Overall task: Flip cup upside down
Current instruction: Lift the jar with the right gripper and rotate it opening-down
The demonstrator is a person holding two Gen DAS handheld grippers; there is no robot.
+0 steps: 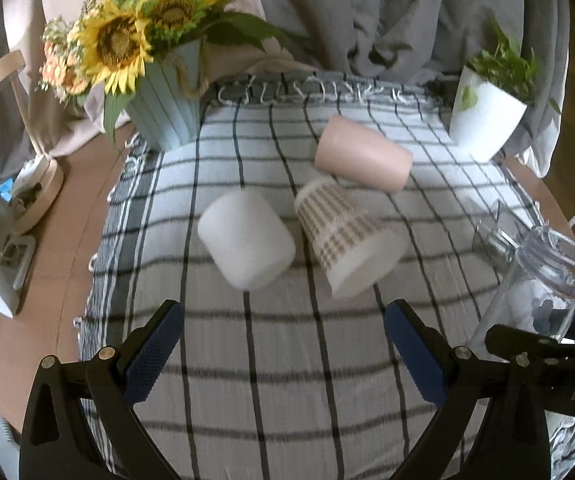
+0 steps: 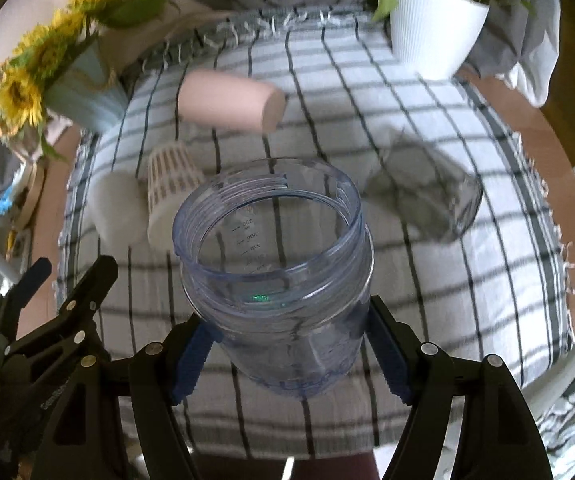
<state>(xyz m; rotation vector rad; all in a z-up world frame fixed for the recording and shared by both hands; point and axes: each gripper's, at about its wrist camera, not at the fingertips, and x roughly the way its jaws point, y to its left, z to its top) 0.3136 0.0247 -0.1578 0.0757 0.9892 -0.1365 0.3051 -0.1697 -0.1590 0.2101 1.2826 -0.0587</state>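
My right gripper (image 2: 287, 356) is shut on a clear plastic cup (image 2: 283, 280) with a threaded rim and measuring marks, held above the checked cloth with its mouth pointing away from the camera. The same cup shows at the right edge of the left wrist view (image 1: 543, 276). My left gripper (image 1: 283, 344) is open and empty above the near part of the cloth. On the cloth lie a white cup (image 1: 247, 240), a checked paper cup (image 1: 347, 236) and a pink cup (image 1: 363, 154), all on their sides. A clear glass (image 2: 427, 196) lies on its side at the right.
A checked cloth (image 1: 271, 380) covers the round wooden table (image 1: 47, 248). A blue vase of sunflowers (image 1: 167, 100) stands at the back left, a white plant pot (image 1: 483, 116) at the back right. Clutter lies at the left table edge.
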